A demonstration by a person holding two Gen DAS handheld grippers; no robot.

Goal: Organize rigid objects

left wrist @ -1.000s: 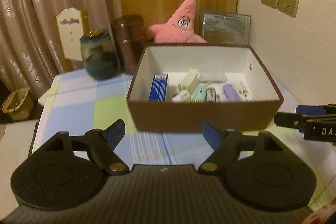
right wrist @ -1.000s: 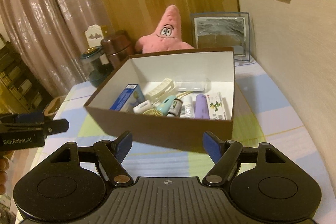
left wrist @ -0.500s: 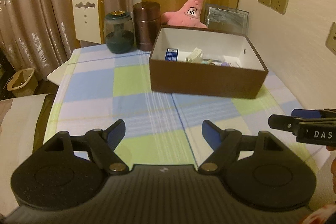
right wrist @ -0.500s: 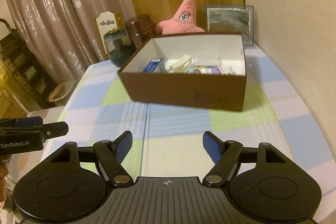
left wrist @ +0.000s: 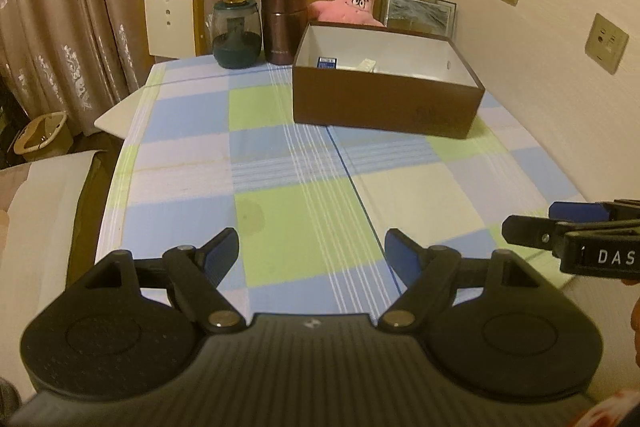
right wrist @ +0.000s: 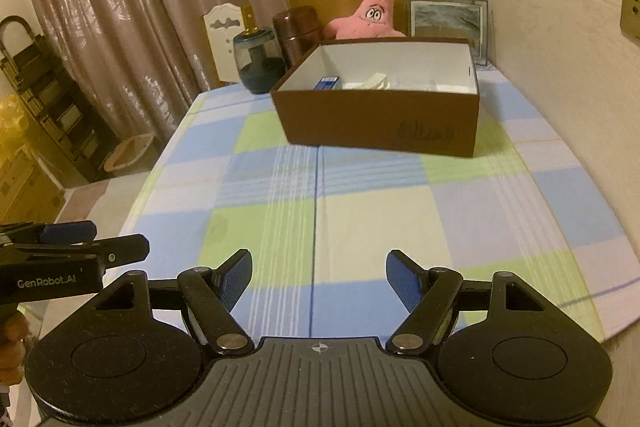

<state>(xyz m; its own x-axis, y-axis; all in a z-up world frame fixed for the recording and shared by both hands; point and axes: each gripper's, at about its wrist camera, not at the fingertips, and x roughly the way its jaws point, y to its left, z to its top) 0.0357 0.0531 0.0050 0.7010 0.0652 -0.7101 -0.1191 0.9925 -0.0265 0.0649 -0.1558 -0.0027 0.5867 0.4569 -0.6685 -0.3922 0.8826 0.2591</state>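
1. At the near end of the table [left wrist: 304,211], both claws hang low over the checked cloth, well apart from the box [left wrist: 384,99].
2. Left claw [left wrist: 312,247]: jaws wide, nothing in them. Right claw [right wrist: 319,269]: same, wide and empty.
3. Box sits at the far end by the wall, upright, lid off. Blue carton [right wrist: 328,83] and a pale item [right wrist: 374,81] show just over the rim; rest of the contents hidden by the front wall from this low angle.
4. Behind or beside the box: pink plush star [right wrist: 374,13], brown canister [left wrist: 284,23], dark glass jar [left wrist: 236,33], picture frame [right wrist: 448,19]. None look like task items, imo.
5. No loose rigid stuff visible on the cloth, so my read is the sorting's basically done and this is a rest pose.
6. If more work is due: come in high over the rim, not at the front wall, w/ jaws left wide, so the box doesn't get shoved.
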